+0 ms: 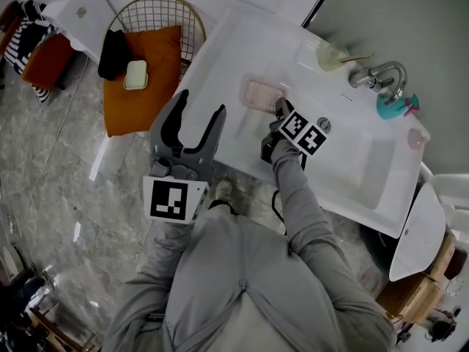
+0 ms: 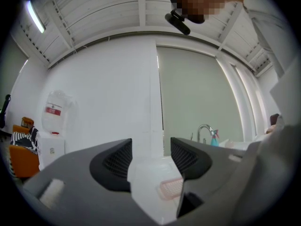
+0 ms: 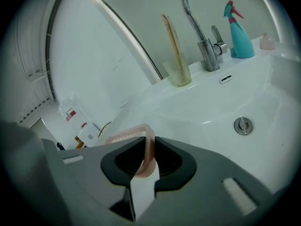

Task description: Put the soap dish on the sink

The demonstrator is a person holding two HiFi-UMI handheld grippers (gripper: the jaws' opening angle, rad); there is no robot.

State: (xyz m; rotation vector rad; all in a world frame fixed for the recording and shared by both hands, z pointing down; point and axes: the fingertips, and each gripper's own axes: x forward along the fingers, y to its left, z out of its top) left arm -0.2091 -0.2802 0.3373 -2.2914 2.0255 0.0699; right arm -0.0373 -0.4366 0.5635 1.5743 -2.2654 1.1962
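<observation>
The pink translucent soap dish (image 1: 261, 94) rests on the left ledge of the white sink (image 1: 344, 160). My right gripper (image 1: 279, 109) is shut on the dish's near rim; in the right gripper view the pink rim (image 3: 148, 150) is pinched between the two black jaws. My left gripper (image 1: 194, 117) is held in the air left of the sink, open with nothing between its jaws. In the left gripper view the soap dish (image 2: 170, 188) shows low beyond my left gripper (image 2: 150, 161).
A chrome faucet (image 1: 381, 75), a teal spray bottle (image 1: 396, 107) and a cup (image 1: 331, 56) stand along the sink's back edge. A wire chair with an orange cushion (image 1: 143, 79) holding a yellow soap (image 1: 135, 74) is left of the sink. The drain (image 3: 242, 125) lies in the basin.
</observation>
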